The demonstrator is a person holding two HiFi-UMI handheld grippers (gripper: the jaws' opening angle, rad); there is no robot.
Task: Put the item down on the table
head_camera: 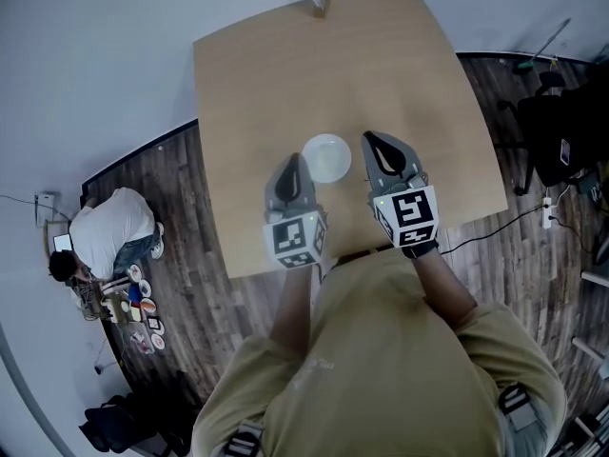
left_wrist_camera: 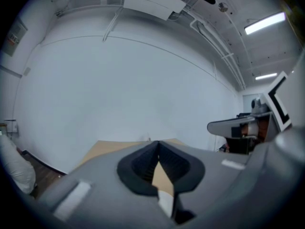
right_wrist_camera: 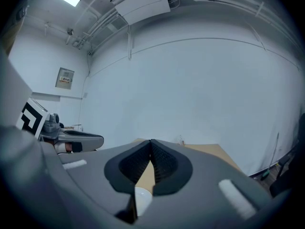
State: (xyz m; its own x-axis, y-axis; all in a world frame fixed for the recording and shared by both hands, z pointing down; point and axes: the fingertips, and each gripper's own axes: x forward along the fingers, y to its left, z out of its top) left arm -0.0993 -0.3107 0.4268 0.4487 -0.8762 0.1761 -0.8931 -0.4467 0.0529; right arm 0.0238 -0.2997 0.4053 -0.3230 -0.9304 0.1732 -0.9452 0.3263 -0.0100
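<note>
A white round bowl (head_camera: 326, 157) rests on the tan table (head_camera: 285, 65), near its front edge. My left gripper (head_camera: 295, 160) hovers just left of the bowl, its tips close to the rim, and my right gripper (head_camera: 367, 137) sits just right of it. Neither holds the bowl. In the left gripper view the dark pads of the left gripper (left_wrist_camera: 157, 142) meet at their tips over the tabletop. The right gripper (right_wrist_camera: 151, 140) shows the same in its own view. A small white patch lies low in the gap of each; I cannot tell what it is.
A small object (head_camera: 319, 3) stands at the table's far edge. On the wooden floor to the left a person (head_camera: 109, 227) crouches by several small dishes (head_camera: 141, 312). A black chair (head_camera: 563, 136) and a cable (head_camera: 495, 228) lie to the right.
</note>
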